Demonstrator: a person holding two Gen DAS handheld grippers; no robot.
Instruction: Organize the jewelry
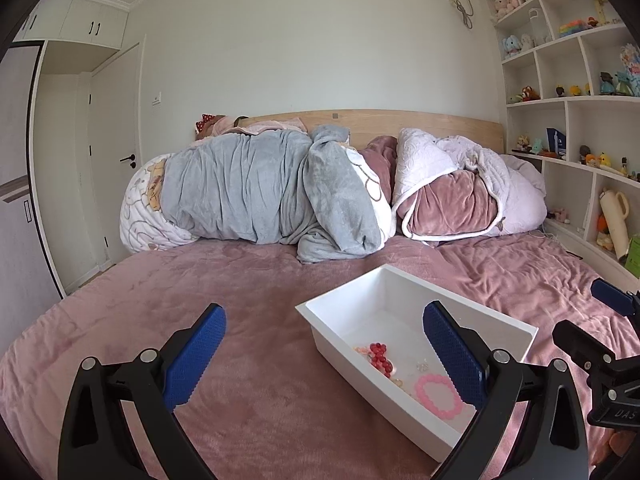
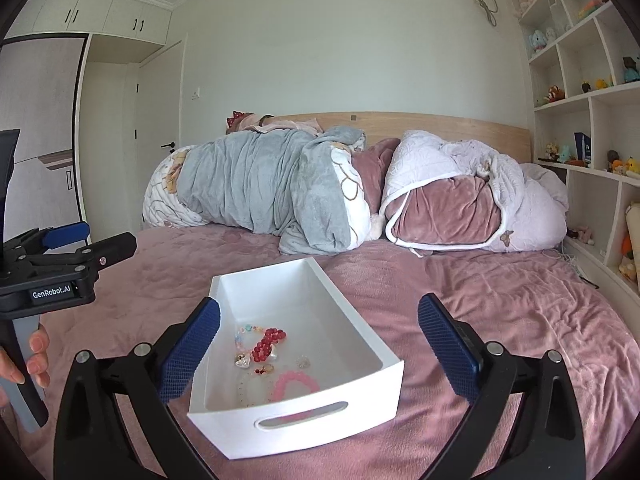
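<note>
A white box (image 2: 380, 344) with a handle slot stands on the pink bed cover; it also shows in the left wrist view (image 1: 320, 332). Inside lie a red bead bracelet (image 2: 266, 342), a pink bead bracelet (image 2: 294, 385), a pastel bead bracelet (image 2: 244, 334) and small clear pieces. The red bracelet (image 1: 378, 354) and pink bracelet (image 1: 438, 398) show in the left wrist view too. My right gripper (image 2: 318, 332) is open and empty, held above the box. My left gripper (image 1: 324, 340) is open and empty, to the left of the box.
Rolled grey, white and pink quilts (image 2: 320, 192) lie along the wooden headboard (image 2: 440, 124). White shelves with toys (image 2: 592, 100) line the right wall. A door (image 1: 116, 152) and wardrobes are at the left. The pink bed cover (image 1: 240, 288) spreads around the box.
</note>
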